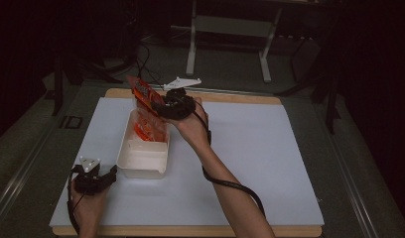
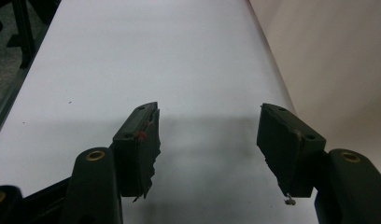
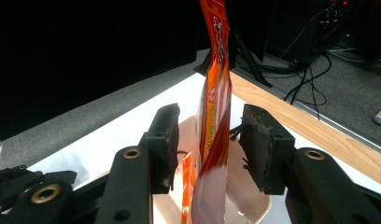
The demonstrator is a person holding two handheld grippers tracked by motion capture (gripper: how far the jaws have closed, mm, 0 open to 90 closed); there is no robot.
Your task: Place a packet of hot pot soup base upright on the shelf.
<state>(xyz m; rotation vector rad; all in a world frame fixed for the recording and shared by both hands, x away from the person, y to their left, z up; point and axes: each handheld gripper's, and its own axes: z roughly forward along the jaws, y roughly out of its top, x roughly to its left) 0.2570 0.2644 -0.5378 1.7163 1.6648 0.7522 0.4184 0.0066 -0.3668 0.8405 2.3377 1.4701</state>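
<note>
1. One white surface (image 1: pixel 250 163) carries everything; it is the largest thing in the high view.
2. White tub (image 1: pixel 142 159) sits on its left half, with an orange packet lying at its far end.
3. Orange snack packet (image 3: pixel 214 102) stands upright above the tub's far end, between the jaws of the right claw (image 3: pixel 209 144), which stand slightly apart beside it, loosely around it.
4. Left claw (image 2: pixel 209 135) rests just beside the tub's near left corner, jaws wide apart, holding nothing.
</note>
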